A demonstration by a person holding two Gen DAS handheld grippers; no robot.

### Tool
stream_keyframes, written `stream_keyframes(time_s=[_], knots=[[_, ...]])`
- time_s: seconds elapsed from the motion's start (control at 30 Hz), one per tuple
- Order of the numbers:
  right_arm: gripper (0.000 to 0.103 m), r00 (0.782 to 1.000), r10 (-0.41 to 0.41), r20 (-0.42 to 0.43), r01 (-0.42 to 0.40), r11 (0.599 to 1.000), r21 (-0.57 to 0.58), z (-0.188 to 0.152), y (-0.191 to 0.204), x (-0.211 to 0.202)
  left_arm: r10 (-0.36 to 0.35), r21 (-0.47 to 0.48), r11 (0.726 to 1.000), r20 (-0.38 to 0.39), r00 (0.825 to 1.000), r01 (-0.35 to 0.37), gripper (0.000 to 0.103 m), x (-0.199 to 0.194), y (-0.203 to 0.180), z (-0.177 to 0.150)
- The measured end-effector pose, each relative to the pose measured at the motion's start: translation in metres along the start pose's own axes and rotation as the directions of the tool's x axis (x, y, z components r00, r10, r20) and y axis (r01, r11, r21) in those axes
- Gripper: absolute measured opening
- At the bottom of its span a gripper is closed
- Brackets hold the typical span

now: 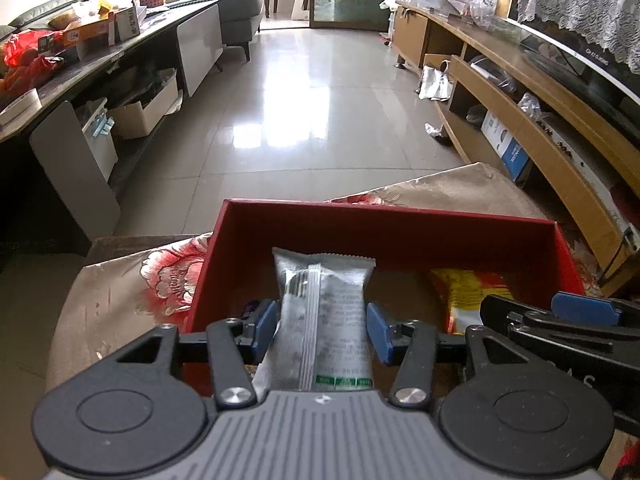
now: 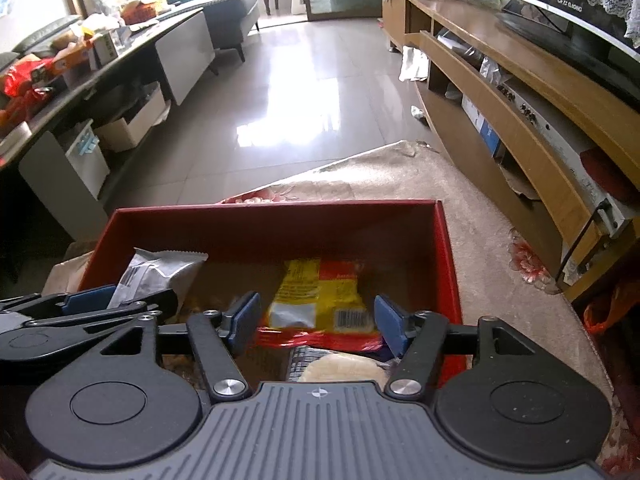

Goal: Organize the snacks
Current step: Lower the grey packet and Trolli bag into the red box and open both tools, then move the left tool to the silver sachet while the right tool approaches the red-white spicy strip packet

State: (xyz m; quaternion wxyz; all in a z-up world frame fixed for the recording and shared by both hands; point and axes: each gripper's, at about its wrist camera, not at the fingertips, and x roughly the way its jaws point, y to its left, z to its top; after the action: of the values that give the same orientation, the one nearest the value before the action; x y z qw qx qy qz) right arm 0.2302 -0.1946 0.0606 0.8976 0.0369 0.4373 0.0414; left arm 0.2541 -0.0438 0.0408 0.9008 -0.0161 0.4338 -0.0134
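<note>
Fingers (image 1: 266, 322) apparently pinch silver packet (image 1: 324, 312) above red box (image 1: 384, 224).

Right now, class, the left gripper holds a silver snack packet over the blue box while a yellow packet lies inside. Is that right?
Not quite: the box is red, not blue, as the left wrist view shows. The rest holds: the left gripper holds the silver snack packet over it, and the yellow packet lies inside.
</note>
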Motion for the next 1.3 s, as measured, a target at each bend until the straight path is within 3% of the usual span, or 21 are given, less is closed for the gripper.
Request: stream_keyframes(time_s=[1.3], knots=[[0.071,0.999,-0.018,0.041,0.019,1.0,-0.014,-0.04,-0.007,-0.064,-0.094,0.041,0.995,0.013,0.996,0.093,0.052,-0.062,-0.005,-0.041]])
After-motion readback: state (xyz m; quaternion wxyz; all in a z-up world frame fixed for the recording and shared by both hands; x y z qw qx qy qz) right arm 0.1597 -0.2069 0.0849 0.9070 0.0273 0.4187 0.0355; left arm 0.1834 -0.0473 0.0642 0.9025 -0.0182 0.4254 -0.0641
